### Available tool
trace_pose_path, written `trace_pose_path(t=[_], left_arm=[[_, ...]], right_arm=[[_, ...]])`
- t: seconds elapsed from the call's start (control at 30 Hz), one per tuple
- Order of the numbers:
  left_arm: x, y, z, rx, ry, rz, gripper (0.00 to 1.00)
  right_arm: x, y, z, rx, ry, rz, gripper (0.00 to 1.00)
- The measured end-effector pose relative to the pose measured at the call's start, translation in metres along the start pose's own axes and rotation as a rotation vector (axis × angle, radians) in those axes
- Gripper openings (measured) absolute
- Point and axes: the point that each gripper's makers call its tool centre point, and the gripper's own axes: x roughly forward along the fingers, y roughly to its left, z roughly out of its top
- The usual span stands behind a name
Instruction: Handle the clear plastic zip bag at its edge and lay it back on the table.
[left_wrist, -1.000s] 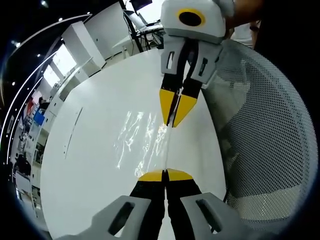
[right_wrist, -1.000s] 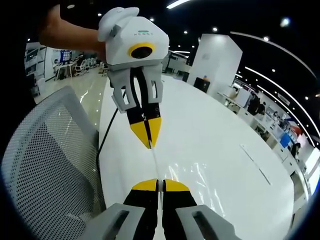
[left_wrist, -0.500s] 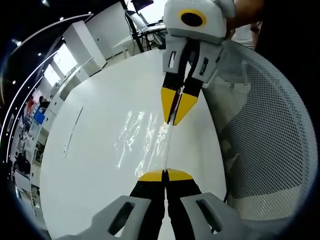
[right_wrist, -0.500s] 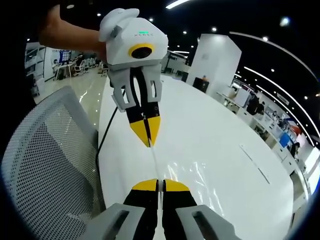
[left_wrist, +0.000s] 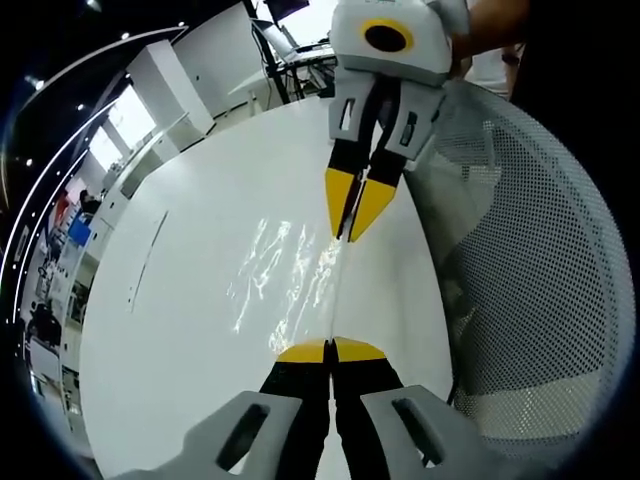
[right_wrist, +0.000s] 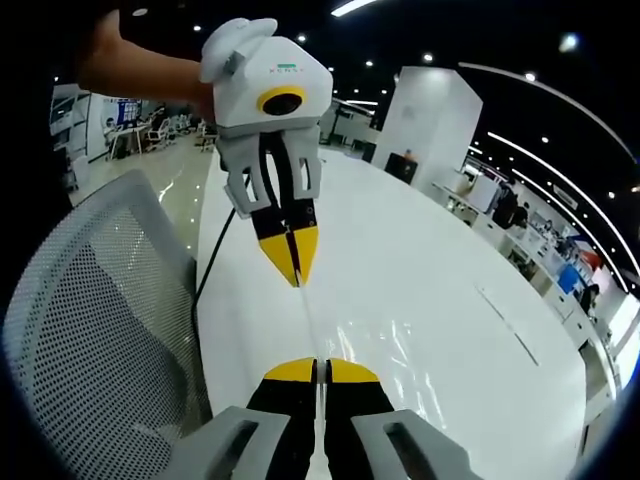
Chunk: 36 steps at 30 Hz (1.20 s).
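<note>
You pinch zip bag (left_wrist: 285, 285) edge taut: left gripper (left_wrist: 330, 349) and right gripper (left_wrist: 352, 222) both clamped on it, stretched flat above table (left_wrist: 190, 300) for laying.

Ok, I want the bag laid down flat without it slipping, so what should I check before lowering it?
1. Left hand-held gripper shut on the zip bag edge: ok.
2. Right hand-held gripper shut on the same edge: ok.
3. Edge taut between the two grippers: ok, it runs as a straight line.
4. White table bare below the bag: ok.
5. Mesh chair clear of the bag: ok, it stands beside the table edge.
6. Bag zip sealed: cannot tell.
</note>
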Motion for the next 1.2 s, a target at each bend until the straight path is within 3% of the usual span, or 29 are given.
trace_pose_path(t=[1.2], left_arm=[[0.001, 0.003, -0.004, -0.014, 0.005, 0.006, 0.0]], right_arm=[[-0.011, -0.009, -0.018, 0.029, 0.025, -0.03, 0.0]])
